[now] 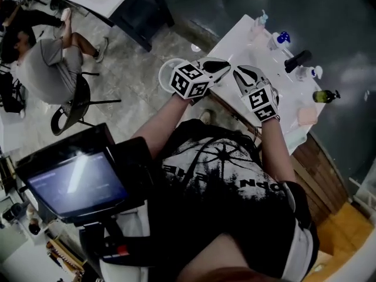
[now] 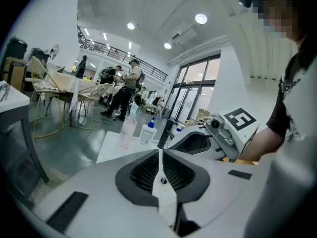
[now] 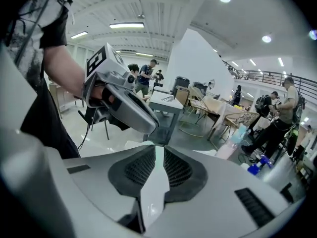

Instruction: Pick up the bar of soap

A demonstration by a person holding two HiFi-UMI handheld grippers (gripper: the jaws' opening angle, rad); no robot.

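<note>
- Soap bar (image 1: 307, 115) lies near desk (image 1: 247, 34) edge, untouched
- left gripper (image 2: 159, 152) clenched, empty
- right gripper (image 3: 158, 150) clenched, empty
- both tips close together at desk corner

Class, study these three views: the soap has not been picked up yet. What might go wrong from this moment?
1. The left gripper and right gripper are both shut and empty; if they reach in unopened, they would likely shove the bar of soap rather than grip it.
2. It lies near the table edge, so a nudge may drop it.
3. The green bottle beside it could topple.
</note>
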